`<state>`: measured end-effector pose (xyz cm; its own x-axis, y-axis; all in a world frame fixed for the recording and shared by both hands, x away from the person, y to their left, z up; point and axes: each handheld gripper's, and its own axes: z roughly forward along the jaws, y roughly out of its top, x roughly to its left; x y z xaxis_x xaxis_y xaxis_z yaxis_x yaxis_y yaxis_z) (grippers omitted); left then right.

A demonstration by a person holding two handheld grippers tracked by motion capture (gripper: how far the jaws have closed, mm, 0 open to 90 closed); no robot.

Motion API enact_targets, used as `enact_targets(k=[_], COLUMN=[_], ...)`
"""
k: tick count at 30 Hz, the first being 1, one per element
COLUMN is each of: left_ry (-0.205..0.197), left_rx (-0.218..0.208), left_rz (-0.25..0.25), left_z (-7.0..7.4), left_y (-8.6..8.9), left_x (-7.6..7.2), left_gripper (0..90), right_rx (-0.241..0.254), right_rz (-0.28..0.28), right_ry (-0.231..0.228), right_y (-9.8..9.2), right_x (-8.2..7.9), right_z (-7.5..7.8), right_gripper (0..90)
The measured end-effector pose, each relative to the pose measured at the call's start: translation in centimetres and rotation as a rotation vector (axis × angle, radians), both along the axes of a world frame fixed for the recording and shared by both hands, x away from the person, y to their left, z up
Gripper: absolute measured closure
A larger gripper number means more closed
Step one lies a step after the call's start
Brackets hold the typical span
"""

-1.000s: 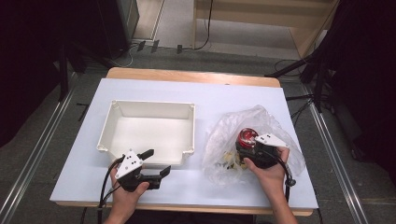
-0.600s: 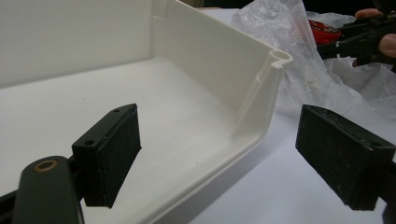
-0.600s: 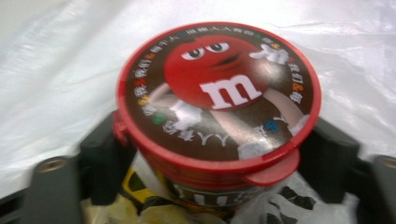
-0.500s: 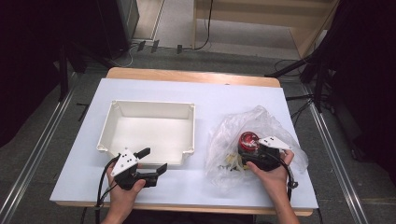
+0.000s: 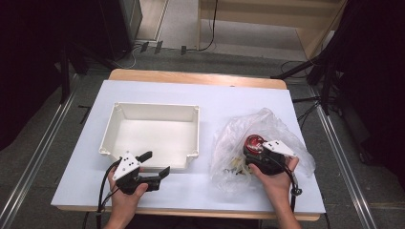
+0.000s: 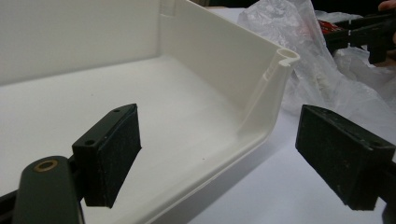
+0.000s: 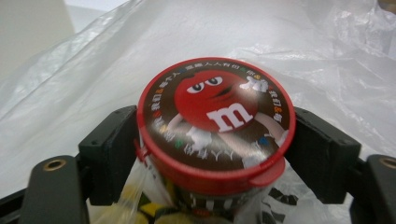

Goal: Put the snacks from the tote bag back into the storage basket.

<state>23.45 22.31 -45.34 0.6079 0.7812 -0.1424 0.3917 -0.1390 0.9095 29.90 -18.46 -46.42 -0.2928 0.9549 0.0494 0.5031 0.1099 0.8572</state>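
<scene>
Right tool point(image 7: 215, 149) clamps the red-lidded candy tub point(image 7: 215, 122); left tool point(image 6: 219, 154) gapes wide beside the white bin point(image 5: 152, 132)

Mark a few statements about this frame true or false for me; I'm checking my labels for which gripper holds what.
1. The right gripper is shut on the candy tub. True.
2. The left gripper holds the white bin by its rim. False: its jaws stand wide apart either side of the bin's near corner, gripping nothing.
3. The candy tub has a red-rimmed lid with a red cartoon face. True.
4. The candy tub already sits inside the white bin. False: it is over the clear plastic bag, to the right of the bin.
5. The white bin has nothing in it. True, as far as the high view shows.
</scene>
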Motion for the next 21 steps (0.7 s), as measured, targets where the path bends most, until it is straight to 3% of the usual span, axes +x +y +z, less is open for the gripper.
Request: enact_targets(k=[6,9,21], left_ry=[0.001,-0.002,-0.001], left_rx=[0.001,0.001,-0.003], left_rz=[0.003,0.005,0.017], left_z=[-0.1,0.0,0.0], left_y=[0.0,0.0,0.3], left_x=[0.0,-0.1,0.0], left_gripper=[14.0,14.0,14.1], right_rx=[-0.006,-0.026,0.040], right_rz=[-0.046,-0.025,0.033], right_ry=[0.006,0.014,-0.043], right_y=[0.6,0.8,0.1], right_x=[0.5,0.5,-0.3], right_z=[-0.4,-0.1,3.0], right_gripper=[25.3,25.7,25.7])
